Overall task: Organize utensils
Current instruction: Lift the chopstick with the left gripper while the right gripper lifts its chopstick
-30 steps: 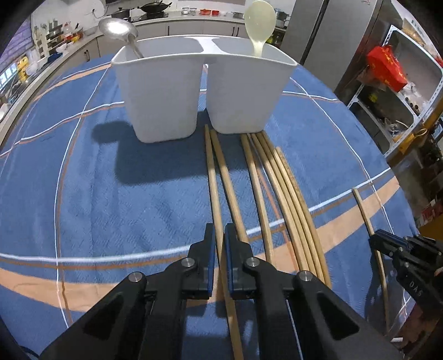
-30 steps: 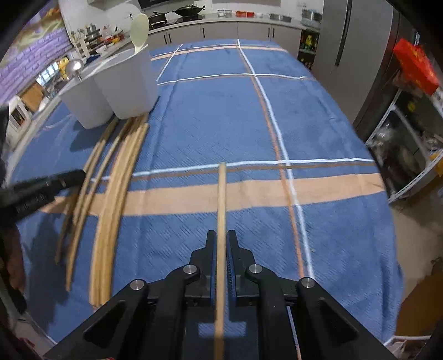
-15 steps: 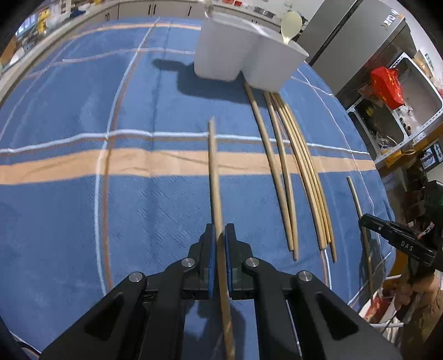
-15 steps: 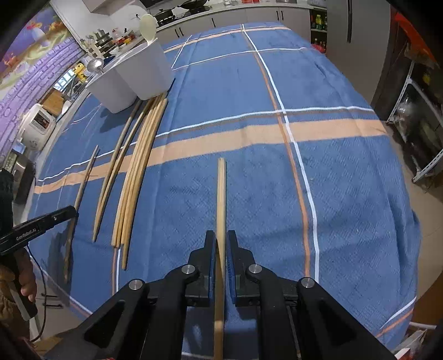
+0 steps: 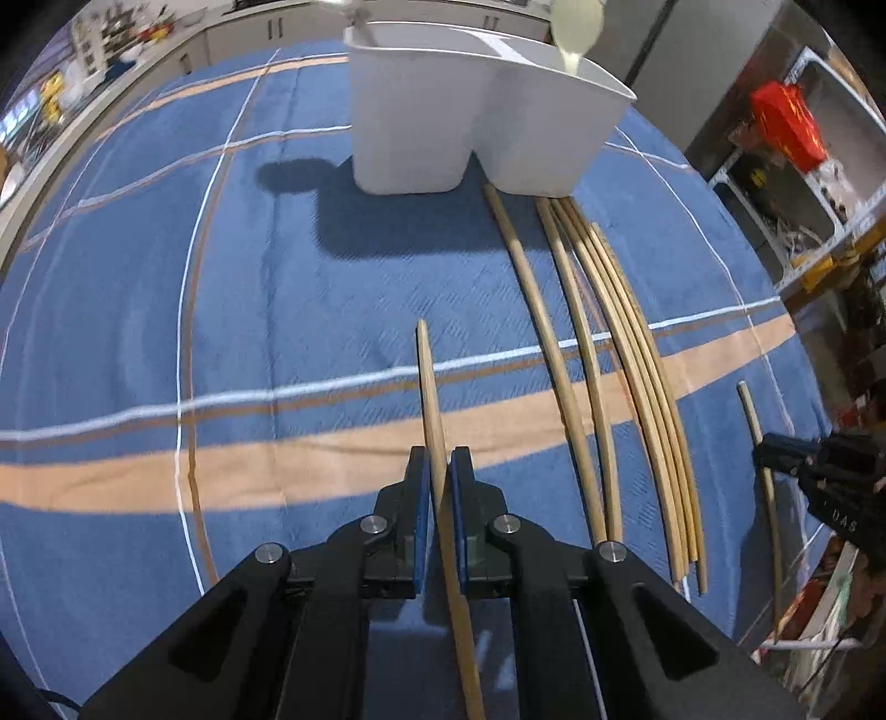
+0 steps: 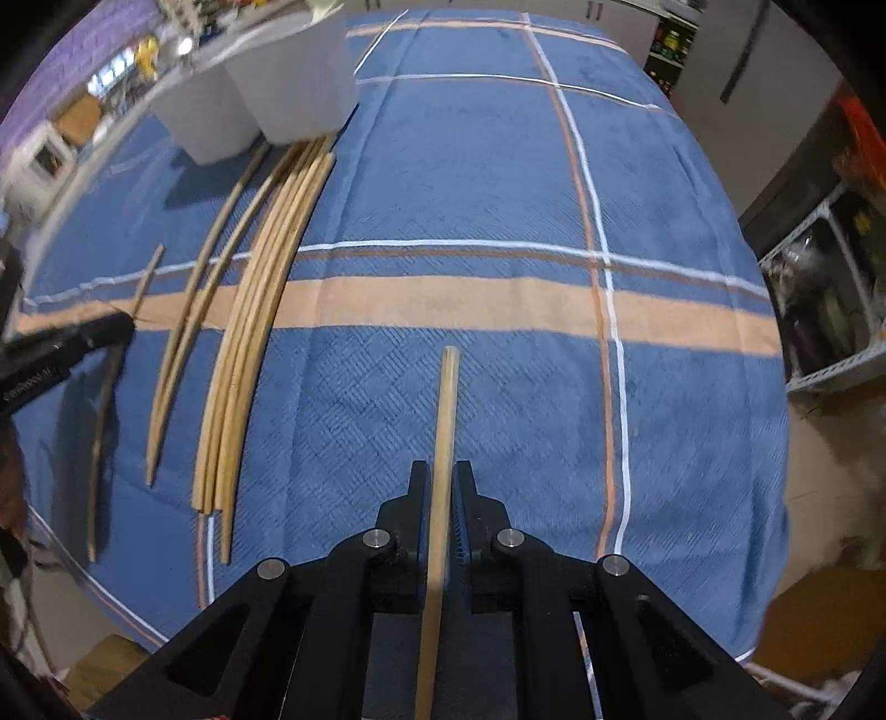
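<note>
My left gripper point(image 5: 440, 459) is shut on a wooden chopstick point(image 5: 429, 387), which it holds clear of the blue plaid cloth point(image 5: 166, 332). Its tip points toward the white two-compartment holder point(image 5: 476, 122) at the far edge. A pale spoon point(image 5: 576, 27) stands in the holder's right compartment. Several chopsticks point(image 5: 609, 360) lie in a bundle to the right of my left gripper. My right gripper point(image 6: 440, 471) is shut on another chopstick point(image 6: 447, 415) over the cloth point(image 6: 498, 166), right of that bundle point(image 6: 260, 304). Each gripper shows at the edge of the other's view, the left gripper point(image 6: 111, 327) and the right gripper point(image 5: 775, 451).
A metal rack with a red packet point(image 5: 786, 122) stands past the table's right edge. A kitchen counter point(image 5: 138, 50) runs along the back left. The cloth's near edge point(image 6: 138, 615) drops off just beside the bundle's ends. The holder point(image 6: 260, 94) sits far left in the right wrist view.
My left gripper lifted its chopstick out of the row by the holder and drew back from it. My right gripper raised its chopstick off the cloth and swung it slightly.
</note>
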